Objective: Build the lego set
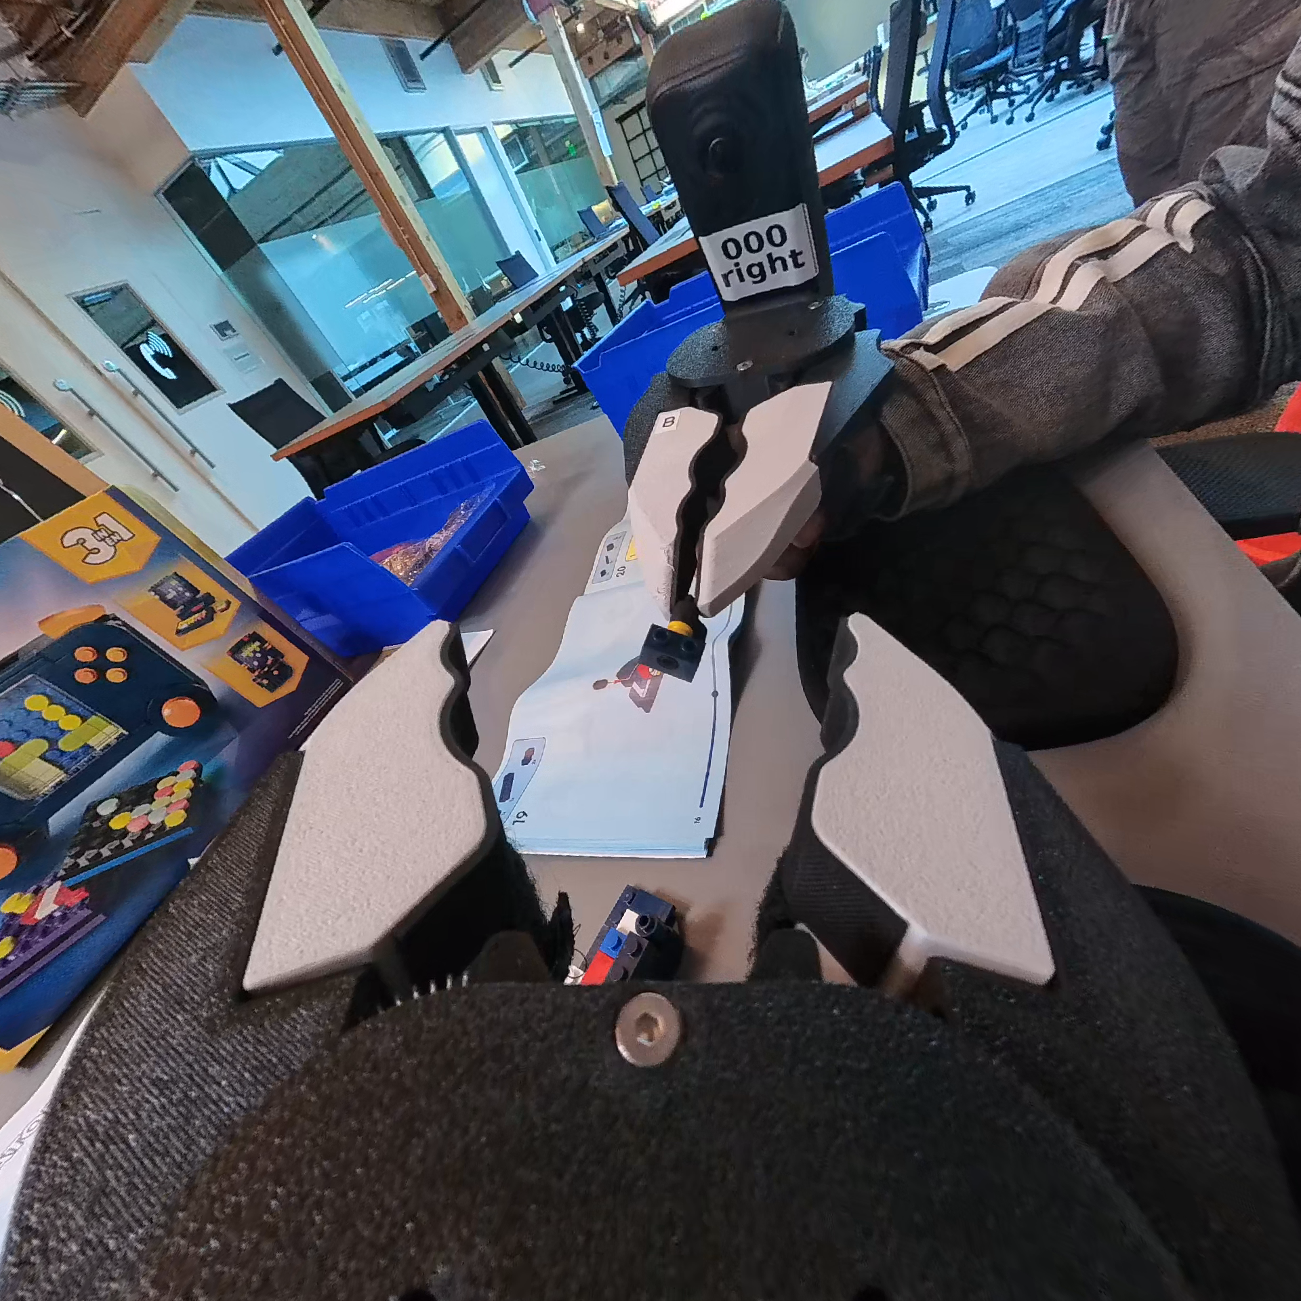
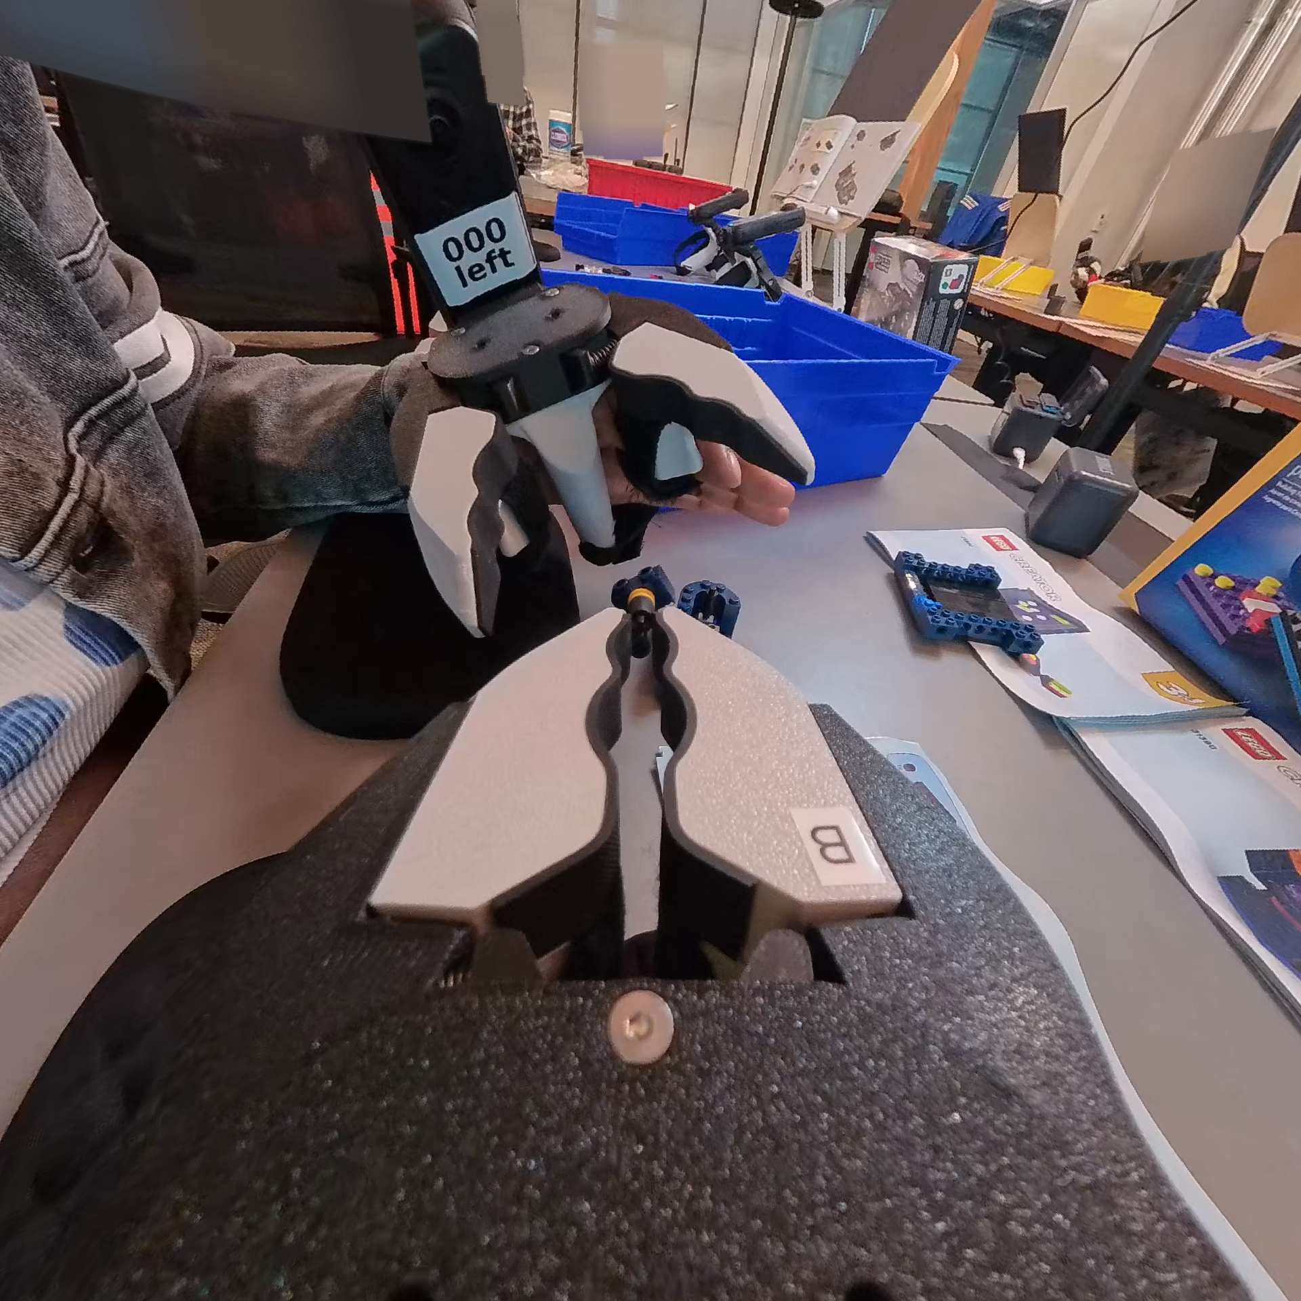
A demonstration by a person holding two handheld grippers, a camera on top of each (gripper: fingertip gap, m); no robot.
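Grey table [image 2: 880,633] bears booklets [image 2: 1042,633], blue bins [image 1: 394,556], perhaps chargers [image 2: 1080,503].

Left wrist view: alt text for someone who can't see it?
The right claw, shut, holds a black pin with a yellow ring plugged into a small dark brick, above an open instruction booklet. The left claw is open and holds nothing; blue bins stand behind.

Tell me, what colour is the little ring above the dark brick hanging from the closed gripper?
Yellow ring above the dark brick; clearest in the left wrist view.

The left view's own housing hides most of the small brick cluster [image 1: 637,940]; the picture's edge crops the game box [image 1: 105,704].
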